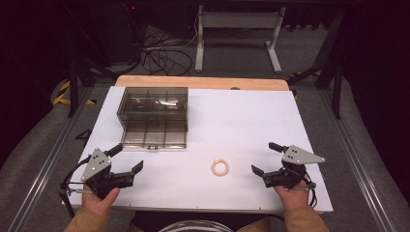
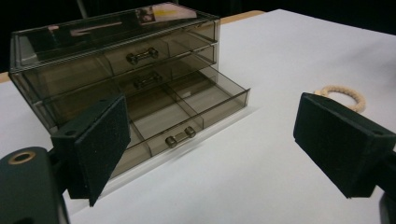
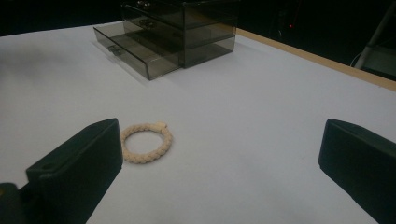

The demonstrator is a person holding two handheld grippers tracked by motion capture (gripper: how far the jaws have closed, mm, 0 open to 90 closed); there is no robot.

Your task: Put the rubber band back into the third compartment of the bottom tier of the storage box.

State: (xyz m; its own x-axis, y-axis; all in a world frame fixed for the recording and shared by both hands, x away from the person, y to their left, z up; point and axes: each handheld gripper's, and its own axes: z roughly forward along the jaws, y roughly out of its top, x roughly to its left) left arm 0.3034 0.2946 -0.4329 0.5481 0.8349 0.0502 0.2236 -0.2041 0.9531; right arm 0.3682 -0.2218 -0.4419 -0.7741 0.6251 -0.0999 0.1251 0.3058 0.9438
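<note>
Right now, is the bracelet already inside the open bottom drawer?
No, the bracelet lies on the white table, apart from the open bottom drawer.

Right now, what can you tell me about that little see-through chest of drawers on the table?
The chest of drawers is a small box of smoky, see-through plastic with three drawers stacked one above another, each with a small metal handle and dividers inside. The bottom drawer is pulled out and looks empty; the two above are shut. It stands upright on the white table, toward the far left. Something flat and pale shows at its top. Nothing else touches it.
</note>
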